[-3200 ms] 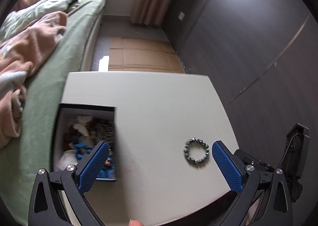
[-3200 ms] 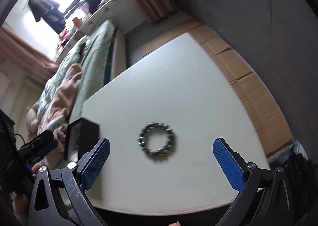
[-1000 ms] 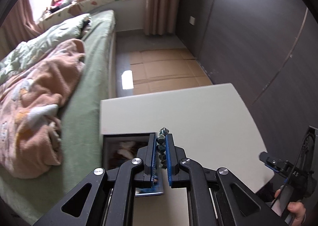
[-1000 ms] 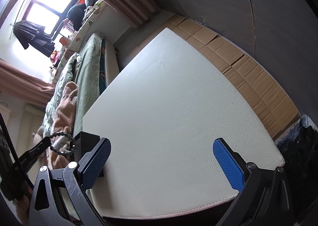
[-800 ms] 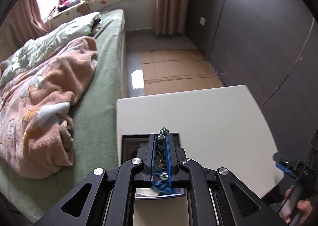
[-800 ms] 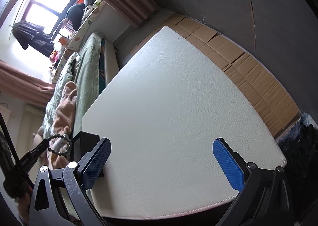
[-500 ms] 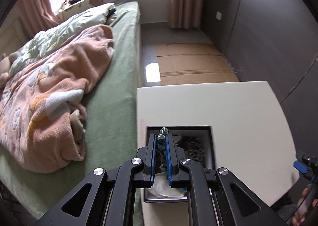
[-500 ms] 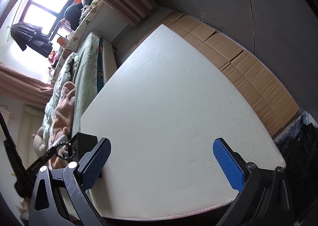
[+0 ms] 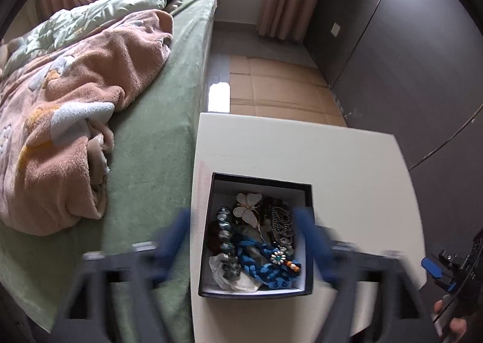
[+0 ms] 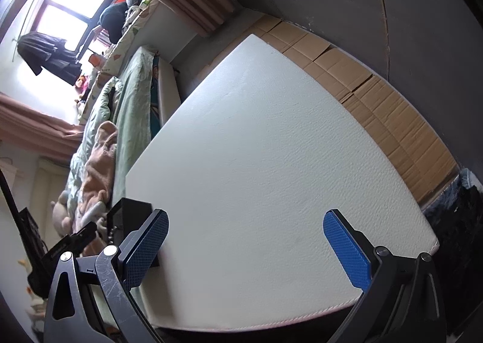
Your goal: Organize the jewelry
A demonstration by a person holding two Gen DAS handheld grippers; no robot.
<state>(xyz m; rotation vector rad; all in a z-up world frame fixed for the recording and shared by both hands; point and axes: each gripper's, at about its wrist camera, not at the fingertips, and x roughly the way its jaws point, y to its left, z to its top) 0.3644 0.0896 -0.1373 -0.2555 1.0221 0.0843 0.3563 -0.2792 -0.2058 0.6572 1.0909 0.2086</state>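
A black box [image 9: 259, 181] with white inner walls stands at the left edge of the white table [image 9: 332, 155], full of mixed jewelry. A grey bead bracelet [image 9: 225, 229] lies along its left inner side, next to a white butterfly piece [image 9: 246, 207] and blue braided cord [image 9: 262, 255]. My left gripper [image 9: 244, 234] hovers over the box. Its jaws are opening and blurred, with nothing pressed between the fingers [image 9: 178, 231]. My right gripper [image 10: 246, 249] stands open over bare table [image 10: 271, 146], right of the box [image 10: 132, 210].
A green bed [image 9: 151, 131] with a pink blanket [image 9: 60, 101] runs along the table's left side. Cardboard sheets [image 9: 277, 92] cover the floor beyond the table, and dark wardrobe panels [image 9: 407, 56] stand to the right. A hand [image 9: 452, 322] holds the right gripper at the lower right.
The left gripper moved left over the box and sank a little. Its jaws sprang apart, and the bracelet it held now lies in the box. The right gripper stayed still.
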